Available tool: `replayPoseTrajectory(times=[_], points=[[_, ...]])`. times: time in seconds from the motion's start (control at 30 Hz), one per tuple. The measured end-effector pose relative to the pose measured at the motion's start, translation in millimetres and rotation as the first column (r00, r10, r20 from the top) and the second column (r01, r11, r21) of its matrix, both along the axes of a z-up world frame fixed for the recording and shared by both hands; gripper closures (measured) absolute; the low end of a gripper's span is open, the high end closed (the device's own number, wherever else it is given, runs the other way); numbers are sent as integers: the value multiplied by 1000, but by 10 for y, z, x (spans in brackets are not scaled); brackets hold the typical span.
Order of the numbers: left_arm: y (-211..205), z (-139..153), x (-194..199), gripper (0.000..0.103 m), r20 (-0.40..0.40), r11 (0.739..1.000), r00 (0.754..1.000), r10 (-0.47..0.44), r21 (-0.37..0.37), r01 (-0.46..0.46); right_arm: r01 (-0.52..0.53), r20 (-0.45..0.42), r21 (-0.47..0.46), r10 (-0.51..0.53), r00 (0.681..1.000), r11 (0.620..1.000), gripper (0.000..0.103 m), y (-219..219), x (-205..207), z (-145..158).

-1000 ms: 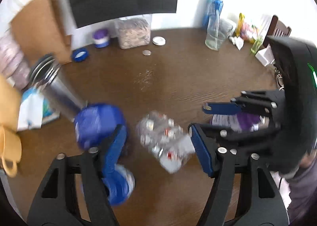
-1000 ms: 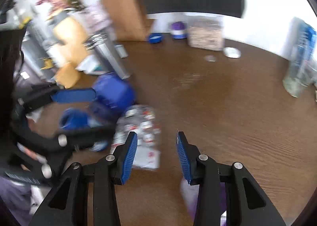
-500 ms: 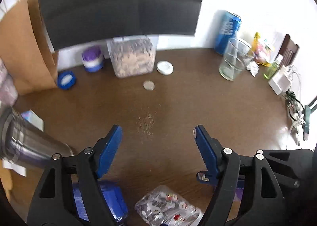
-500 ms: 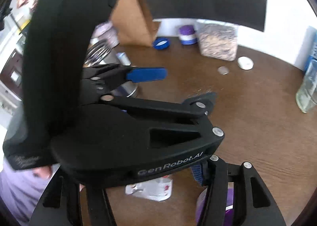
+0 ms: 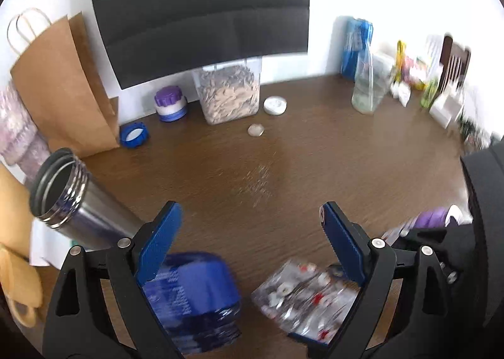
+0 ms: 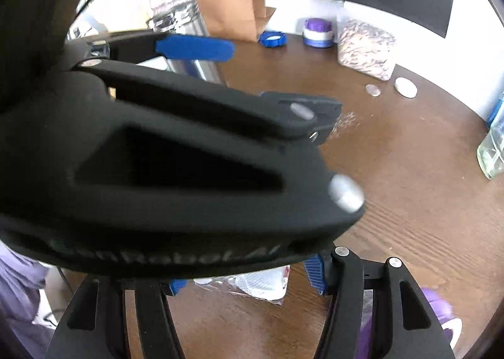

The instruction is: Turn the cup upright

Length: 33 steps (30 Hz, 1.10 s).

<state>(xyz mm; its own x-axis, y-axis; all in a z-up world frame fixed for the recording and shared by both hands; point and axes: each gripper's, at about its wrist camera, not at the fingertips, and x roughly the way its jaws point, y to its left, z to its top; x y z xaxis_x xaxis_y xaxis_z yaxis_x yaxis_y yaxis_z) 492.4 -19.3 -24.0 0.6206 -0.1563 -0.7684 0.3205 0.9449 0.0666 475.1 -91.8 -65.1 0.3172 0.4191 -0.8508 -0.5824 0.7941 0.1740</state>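
Observation:
A steel cup (image 5: 69,201) stands at the left of the brown table (image 5: 283,176), its open mouth up and leaning toward the camera in the left wrist view. My left gripper (image 5: 249,233) is open and empty, to the right of the cup and above the table. In the right wrist view the left gripper's black body (image 6: 176,170) fills most of the frame, and part of the steel cup (image 6: 195,69) shows behind it. My right gripper (image 6: 245,277) is open and empty, low over a clear blister pack (image 6: 252,286).
A blue tub (image 5: 192,289) and the blister pack (image 5: 305,296) lie near the front. A brown paper bag (image 5: 63,91), purple-lidded jar (image 5: 170,104), blue lid (image 5: 134,135), clear container of flakes (image 5: 230,94), glass (image 5: 367,88) and blue can (image 5: 356,47) line the back.
The left gripper has swung up and back over the table, and the steel cup now shows its open mouth upward. The left gripper's body has moved across the right wrist view.

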Motion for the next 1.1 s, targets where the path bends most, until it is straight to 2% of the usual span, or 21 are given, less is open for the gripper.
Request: replayPoseTrajectory(times=[0.03, 0.07, 0.13, 0.3, 0.4, 0.47, 0.6, 0.67, 0.77, 0.83, 0.9, 1.0, 1.1], points=[[31, -20, -11, 15, -15, 1000, 1000, 7, 13, -7, 4, 2, -3, -4, 1000, 1000, 38, 27, 31, -51], [55, -50, -10, 15, -65, 999, 998, -1, 42, 3, 7, 5, -3, -7, 1000, 1000, 37, 56, 69, -101], [115, -120, 8, 15, -139, 999, 990, 9, 51, -2, -1, 26, -4, 1, 1000, 1000, 37, 109, 127, -164], [263, -103, -164, 13, -164, 1000, 986, -21, -9, 20, -34, 83, -14, 35, 996, 999, 38, 218, 215, -328], [322, -20, -411, 13, -127, 999, 991, -42, -28, 39, -37, 105, -5, 37, 994, 999, 38, 248, 284, -425], [417, 87, -604, 8, -71, 997, 996, -51, -65, 47, -38, 117, -5, 38, 992, 999, 38, 292, 273, -498], [523, 231, -908, 5, 2, 998, 1000, -4, -63, 4, -60, 171, -25, 64, 983, 998, 38, 405, 117, -590], [618, 344, -1135, 5, 65, 994, 997, 32, -107, -25, -74, 205, -42, 81, 975, 996, 38, 472, 57, -649], [770, 355, -1413, 0, 100, 987, 994, 54, -155, -38, -89, 219, -46, 97, 971, 995, 38, 426, -91, -672], [813, 252, -1482, 0, 81, 985, 994, 74, -161, -60, -102, 219, -42, 109, 970, 994, 38, 406, -108, -727], [749, 165, -1468, 0, 38, 988, 998, 52, -145, -46, -114, 223, -44, 121, 967, 992, 38, 379, 4, -779], [604, 122, -1370, 0, 35, 992, 999, -15, -128, 19, -152, 240, -56, 162, 957, 987, 38, 350, -369, -593], [499, 32, -1189, 4, 3, 990, 998, -59, -129, 59, -219, 246, -63, 228, 942, 974, 38, 357, -556, -574]])
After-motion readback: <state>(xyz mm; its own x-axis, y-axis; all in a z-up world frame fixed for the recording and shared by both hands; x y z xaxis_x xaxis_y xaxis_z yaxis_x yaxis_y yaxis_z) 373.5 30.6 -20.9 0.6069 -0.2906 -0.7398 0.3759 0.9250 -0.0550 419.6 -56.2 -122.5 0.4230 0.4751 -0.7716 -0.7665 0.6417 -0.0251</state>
